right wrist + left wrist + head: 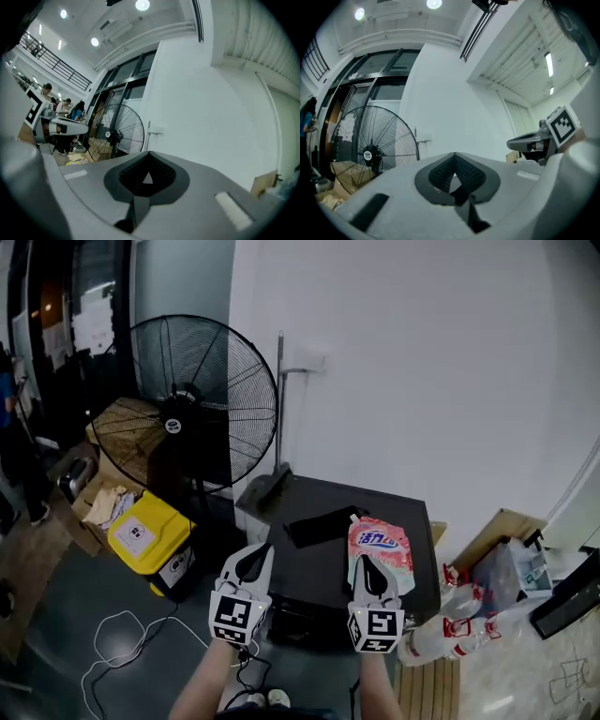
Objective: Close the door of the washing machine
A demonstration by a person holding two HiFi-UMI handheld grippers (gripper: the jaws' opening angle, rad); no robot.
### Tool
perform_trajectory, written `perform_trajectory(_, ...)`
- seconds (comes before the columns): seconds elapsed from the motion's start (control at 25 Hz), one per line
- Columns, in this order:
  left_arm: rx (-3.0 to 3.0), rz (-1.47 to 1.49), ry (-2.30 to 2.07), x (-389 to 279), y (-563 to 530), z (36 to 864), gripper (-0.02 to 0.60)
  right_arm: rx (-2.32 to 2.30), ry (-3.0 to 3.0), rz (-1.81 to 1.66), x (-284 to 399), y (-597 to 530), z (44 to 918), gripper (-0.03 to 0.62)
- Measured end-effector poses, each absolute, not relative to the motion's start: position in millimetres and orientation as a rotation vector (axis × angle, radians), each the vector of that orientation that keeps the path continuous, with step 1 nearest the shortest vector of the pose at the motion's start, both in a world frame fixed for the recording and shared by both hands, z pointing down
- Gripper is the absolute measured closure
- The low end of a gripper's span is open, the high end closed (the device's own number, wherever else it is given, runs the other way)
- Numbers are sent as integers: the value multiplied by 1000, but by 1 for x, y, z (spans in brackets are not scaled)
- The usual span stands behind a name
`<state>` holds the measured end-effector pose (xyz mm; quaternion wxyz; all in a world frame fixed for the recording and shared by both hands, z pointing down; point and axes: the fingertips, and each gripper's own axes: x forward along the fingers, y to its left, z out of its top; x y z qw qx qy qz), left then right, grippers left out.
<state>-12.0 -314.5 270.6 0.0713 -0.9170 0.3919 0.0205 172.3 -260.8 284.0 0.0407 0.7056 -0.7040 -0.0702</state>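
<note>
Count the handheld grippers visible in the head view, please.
2. The left gripper is low, left of centre; the right gripper is beside it, overlapping the lower edge of the pink pouch. None seems hidden.

Only the pink pouch [380, 551], right of centre, offers anything legible: blue Chinese characters, apparently 活力 (the rest is too small). To the left, the round label [172, 426] on the fan [225, 381] and the sticker [137, 534] on the yellow box [164, 517] can't be read.
</note>
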Motion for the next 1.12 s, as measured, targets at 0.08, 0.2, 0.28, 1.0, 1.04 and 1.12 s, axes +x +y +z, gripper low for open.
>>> perform_trajectory(0.08, -2754, 71, 1172, -11, -315, 265, 575, 2197, -2152, -227, 180, -256, 275, 582)
perform_trajectory(0.2, -2758, 81, 1179, -9, -314, 262, 575, 2239, -2151, -228, 190, -248, 269, 582)
perform_trajectory(0.28, -2762, 80, 1177, -6, -312, 263, 575, 2251, -2154, -230, 195, -242, 269, 582)
perform_trajectory(1.0, -2768, 59, 1203, -8, -310, 271, 575, 2260, -2195, -164, 191, -239, 282, 582)
perform_trajectory(1.04, -2769, 60, 1204, -8, -310, 271, 575, 2257, -2194, -165, 191, -239, 281, 582)
perform_trajectory(1.12, -2771, 60, 1202, -7, -310, 272, 575, 2250, -2194, -170, 189, -238, 282, 582)
